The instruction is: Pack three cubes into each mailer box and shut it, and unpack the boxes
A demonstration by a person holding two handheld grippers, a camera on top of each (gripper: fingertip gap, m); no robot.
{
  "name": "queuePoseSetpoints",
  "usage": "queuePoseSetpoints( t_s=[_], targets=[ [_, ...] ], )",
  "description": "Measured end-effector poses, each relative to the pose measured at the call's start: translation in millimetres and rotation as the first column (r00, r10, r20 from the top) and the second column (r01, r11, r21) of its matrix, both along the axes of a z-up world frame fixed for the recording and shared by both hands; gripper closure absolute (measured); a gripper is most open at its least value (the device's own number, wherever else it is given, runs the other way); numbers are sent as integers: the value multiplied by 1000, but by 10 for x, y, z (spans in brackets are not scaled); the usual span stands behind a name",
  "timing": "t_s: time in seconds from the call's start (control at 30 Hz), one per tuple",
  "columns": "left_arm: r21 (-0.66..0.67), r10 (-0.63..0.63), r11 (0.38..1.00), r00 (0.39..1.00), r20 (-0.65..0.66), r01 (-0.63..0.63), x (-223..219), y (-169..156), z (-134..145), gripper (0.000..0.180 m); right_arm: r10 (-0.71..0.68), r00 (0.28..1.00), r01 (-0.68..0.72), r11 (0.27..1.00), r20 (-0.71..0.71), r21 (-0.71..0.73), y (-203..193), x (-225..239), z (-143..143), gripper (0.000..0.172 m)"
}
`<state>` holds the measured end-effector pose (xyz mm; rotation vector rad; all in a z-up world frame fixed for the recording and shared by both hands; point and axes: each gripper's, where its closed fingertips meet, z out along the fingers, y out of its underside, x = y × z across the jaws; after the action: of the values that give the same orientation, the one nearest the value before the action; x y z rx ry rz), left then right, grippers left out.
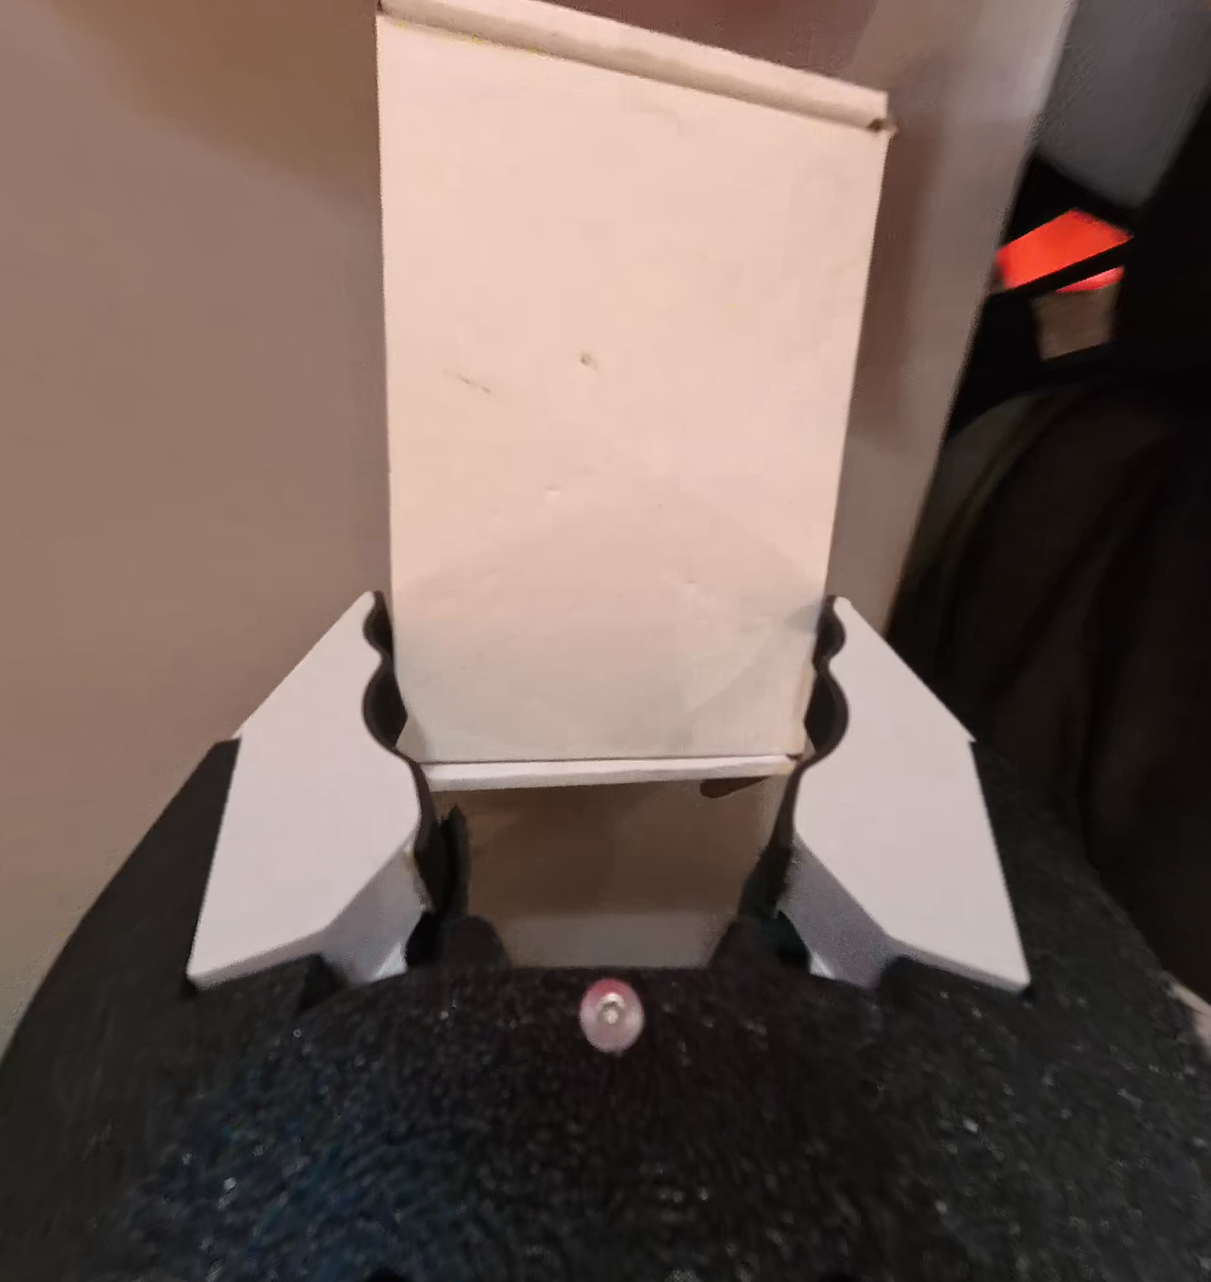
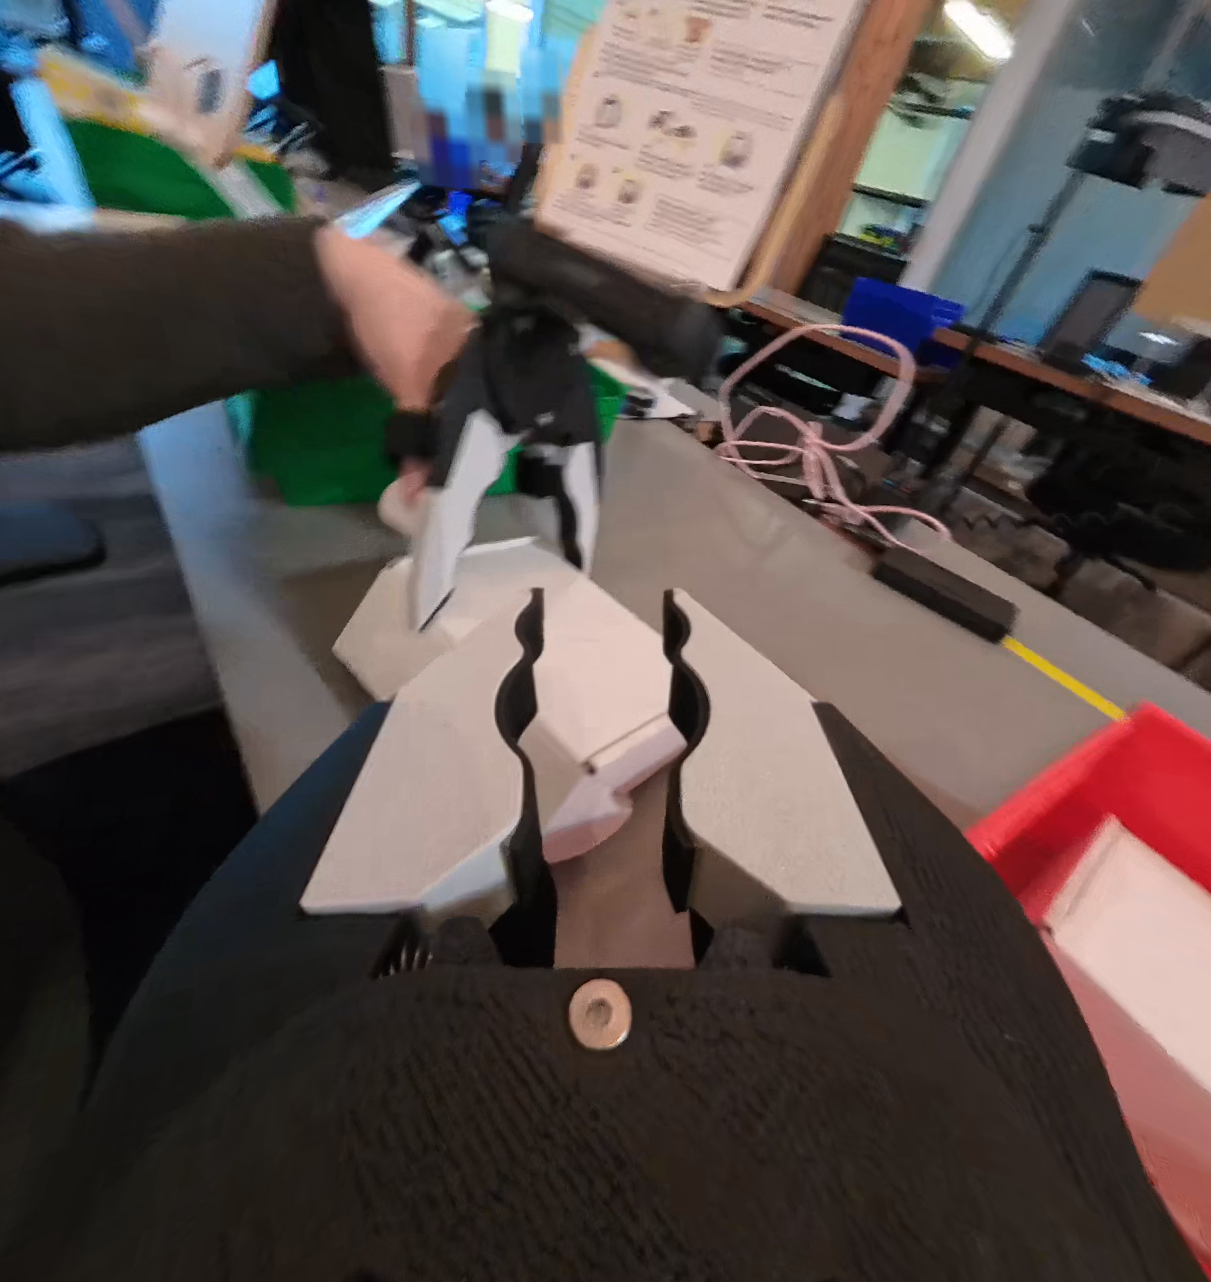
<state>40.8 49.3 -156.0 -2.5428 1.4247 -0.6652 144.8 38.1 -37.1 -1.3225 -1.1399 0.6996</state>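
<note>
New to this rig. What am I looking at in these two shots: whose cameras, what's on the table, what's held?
No robot: a person's hand holds a two-finger tool, one per hand, each with a camera looking along its fingers. The left tool straddles a shut white mailer box, its pads against the box's two sides. The right view looks over the same box on the grey table. The right tool is open and holds nothing. A red bin is at the right, and a pink cable lies farther back.
</note>
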Motion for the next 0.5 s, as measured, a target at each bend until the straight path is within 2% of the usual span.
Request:
queuePoseSetpoints(
  t_s=[0.03, 0.13, 0.17, 0.27, 0.37, 0.43, 0.5],
  targets=[
    [-64, 11, 998, 999, 39, -8, 7, -23, 39, 62, 57, 997, -58, 998, 44, 30, -98, -54, -53, 132],
    [-233, 46, 972, 992, 113, -19, 3, -81, 124, 62, 176, 965, -203, 971, 196, 125, -350, -207, -263, 102],
    [-270, 54, 963, 991, 124, -19, -5, -84, 140, 62, 181, 955, -224, 959, 237, 172, -387, -261, -316, 87],
    [-375, 60, 927, 987, 151, 1, -21, -126, 182, 62, 96, 927, -221, 922, 364, 319, -324, -418, -487, 75],
    [-438, 48, 898, 981, 185, 39, -12, -163, 212, 62, -17, 859, -208, 902, 511, 379, -140, -530, -713, 76],
    [-433, 63, 900, 973, 220, 40, 2, -118, 222, 62, -76, 809, -197, 899, 583, 390, -6, -521, -809, 88],
    [-416, 96, 909, 962, 256, 20, 11, -55, 236, 63, -77, 797, -198, 904, 599, 379, 61, -505, -807, 104]
  ],
)
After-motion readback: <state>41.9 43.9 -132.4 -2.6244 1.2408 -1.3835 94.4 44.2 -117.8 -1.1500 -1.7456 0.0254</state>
